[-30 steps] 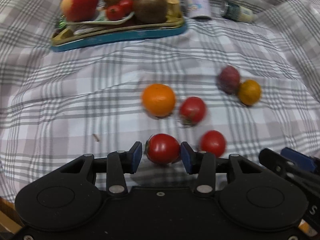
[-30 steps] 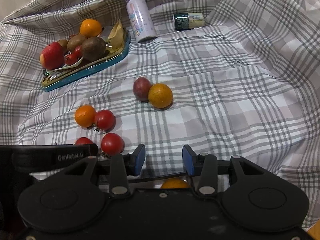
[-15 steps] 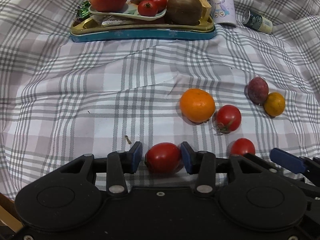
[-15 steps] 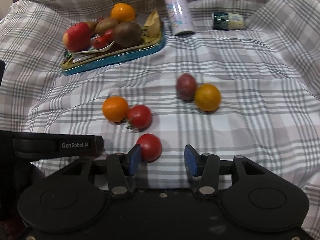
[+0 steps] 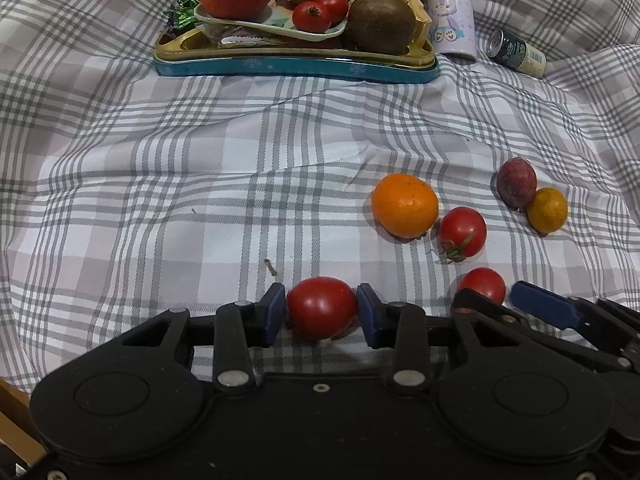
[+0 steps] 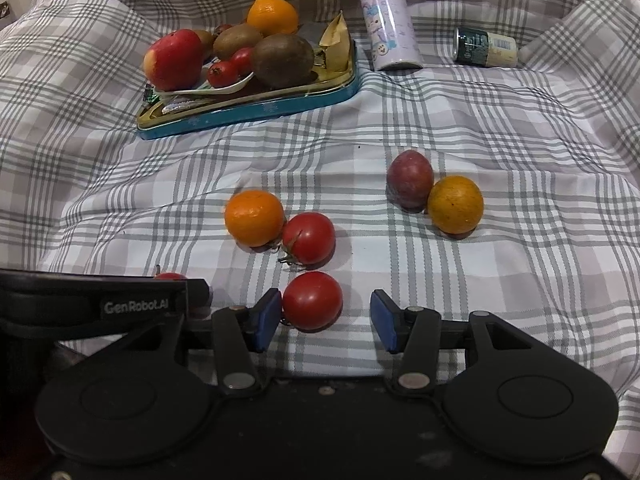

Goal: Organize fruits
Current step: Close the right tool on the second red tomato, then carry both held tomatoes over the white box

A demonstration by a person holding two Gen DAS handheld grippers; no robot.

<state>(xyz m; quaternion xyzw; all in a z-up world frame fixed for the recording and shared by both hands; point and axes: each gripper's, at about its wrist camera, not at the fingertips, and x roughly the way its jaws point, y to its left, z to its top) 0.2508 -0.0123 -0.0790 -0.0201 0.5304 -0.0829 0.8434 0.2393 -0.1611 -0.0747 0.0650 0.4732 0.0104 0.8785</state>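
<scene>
We've slid in low over the checked cloth, and the view has settled since a second ago: the blur is gone, the teal tray now sits higher and more to the right in the left wrist view. Our left gripper has just been closing, and both blue pads now press the flanks of a red tomato lying on the cloth, where a moment back there was daylight beside it.

Over on the right, our right gripper has also been closing, yet the jaws stand partly apart. A second tomato has come in between them since the earlier frame; it touches the left pad, while the right pad stands clear of it.

Beyond, a tangerine touches a stemmed tomato, and a purple fruit leans on a yellow-orange one, both pairs where they were.

What we can't read: the left gripper's body covers all but a sliver of its tomato in the right wrist view, the tray's far fruits overlap one another, and the white bottle is cut off at the top edge in the left wrist view.
</scene>
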